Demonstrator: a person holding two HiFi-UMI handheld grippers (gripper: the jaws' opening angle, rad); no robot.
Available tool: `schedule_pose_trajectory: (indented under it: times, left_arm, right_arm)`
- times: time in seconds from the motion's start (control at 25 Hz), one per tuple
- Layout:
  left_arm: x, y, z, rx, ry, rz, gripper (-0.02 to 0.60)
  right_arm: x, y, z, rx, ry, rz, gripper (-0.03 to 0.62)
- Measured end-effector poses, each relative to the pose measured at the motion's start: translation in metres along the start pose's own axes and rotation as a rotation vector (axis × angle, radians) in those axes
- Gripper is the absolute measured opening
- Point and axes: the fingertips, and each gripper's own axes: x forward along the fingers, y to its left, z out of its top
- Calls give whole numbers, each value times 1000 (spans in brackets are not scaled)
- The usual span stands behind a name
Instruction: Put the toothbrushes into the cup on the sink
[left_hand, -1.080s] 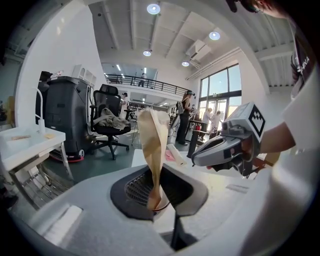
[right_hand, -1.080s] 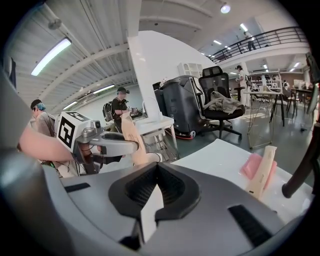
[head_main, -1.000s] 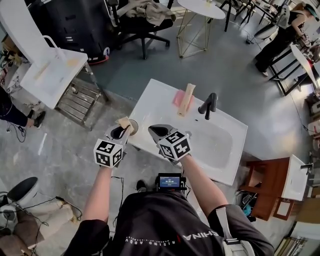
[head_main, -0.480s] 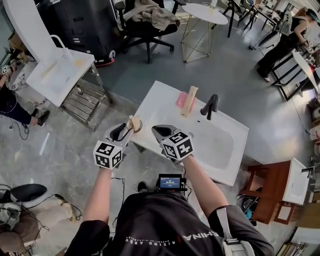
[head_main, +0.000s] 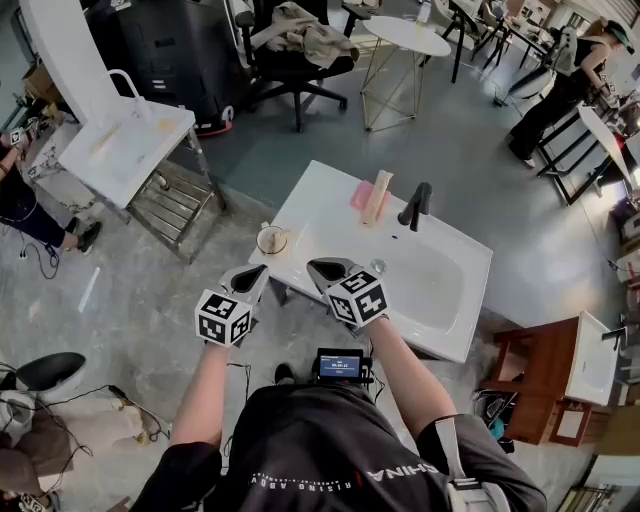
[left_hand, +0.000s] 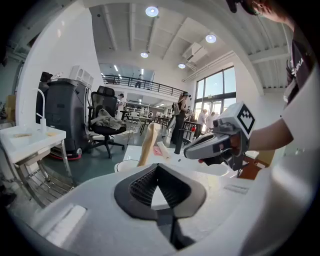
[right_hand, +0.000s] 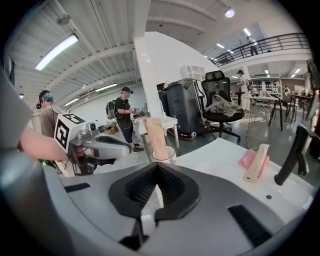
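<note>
Grey concrete floor surrounds a glossy white rectangular sink (head_main: 322, 218) bearing a matte black faucet (head_main: 417, 205). At its left corner stands a clear round cup (head_main: 271, 240), with a tan boxed toothbrush (right_hand: 155, 136) upright inside. A second toothbrush box (head_main: 377, 197) lies far off on a pink packet (head_main: 356, 197) beside the faucet. My left gripper (head_main: 260, 270) has just been closing: its ribbed pads meet, holding nothing. My right gripper (head_main: 313, 266) has its jaws together too, empty.

Head view: your left gripper (head_main: 256, 273) sits at 9 o'clock of your right gripper (head_main: 318, 268), close beside it. Left nose aims to 1 o'clock, right to 10 o'clock. Left jaws have just been closing: now together, nothing between. Right jaws together, empty. Both forearms reach up from 6 o'clock.
</note>
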Motion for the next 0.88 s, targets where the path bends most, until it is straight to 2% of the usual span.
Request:
schedule_pose_trajectory:
  times: [0.32,0.88]
  left_arm:
    - [-3,-23,-11,9,15,-39,11]
    - [-7,-25,-7,20,14,-44,9]
  right_arm:
    - [-13,9,-12,-6,10,-22,8]
    - [-15,12,-3,-4,-16,-35,8]
